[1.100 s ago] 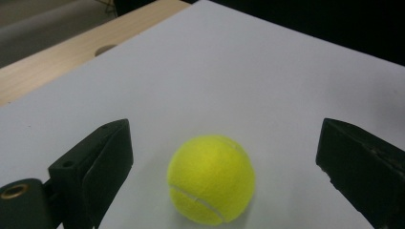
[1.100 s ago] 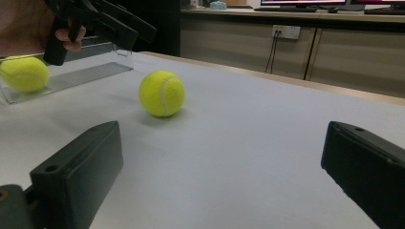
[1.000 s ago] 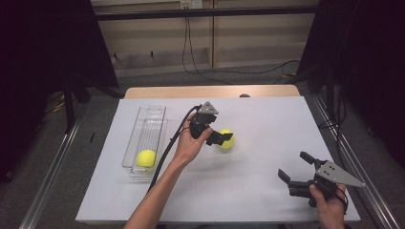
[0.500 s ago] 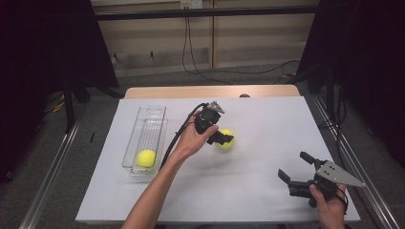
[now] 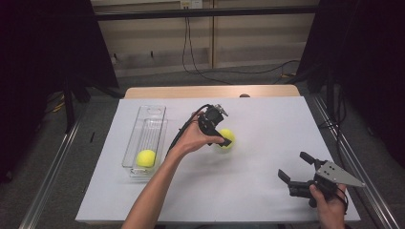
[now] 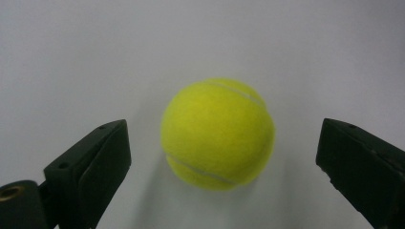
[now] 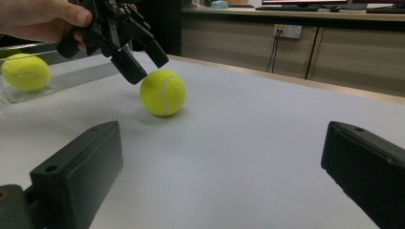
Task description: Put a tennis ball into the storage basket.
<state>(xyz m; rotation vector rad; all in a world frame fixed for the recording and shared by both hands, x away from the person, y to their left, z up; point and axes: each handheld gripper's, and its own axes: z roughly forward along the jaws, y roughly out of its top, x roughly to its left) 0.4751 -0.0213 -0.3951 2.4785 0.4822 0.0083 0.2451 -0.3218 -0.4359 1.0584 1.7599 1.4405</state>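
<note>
A yellow-green tennis ball (image 5: 228,134) (image 6: 217,133) (image 7: 163,93) lies on the white table sheet (image 5: 258,191) near its middle. My left gripper (image 5: 223,138) (image 6: 222,138) (image 7: 145,67) tilts down over it. Its jaws stand wide, one on each side of the ball, with a gap on both sides, so it is open. My right gripper (image 5: 293,165) (image 7: 222,138) rests at the front right of the table, open with nothing between its jaws, pointing toward the ball. A second tennis ball (image 5: 145,158) (image 7: 25,71) sits in the near end of a clear plastic tray (image 5: 150,114).
The clear tray (image 7: 76,76) lies lengthwise at the left of the sheet. A wooden table edge (image 5: 210,91) runs along the back. Metal rails (image 5: 52,167) flank the table, and cables lie on the floor behind.
My left gripper has shifted slightly to the right and sits closer over the ball. The ball, the tray and the right gripper have not moved.
</note>
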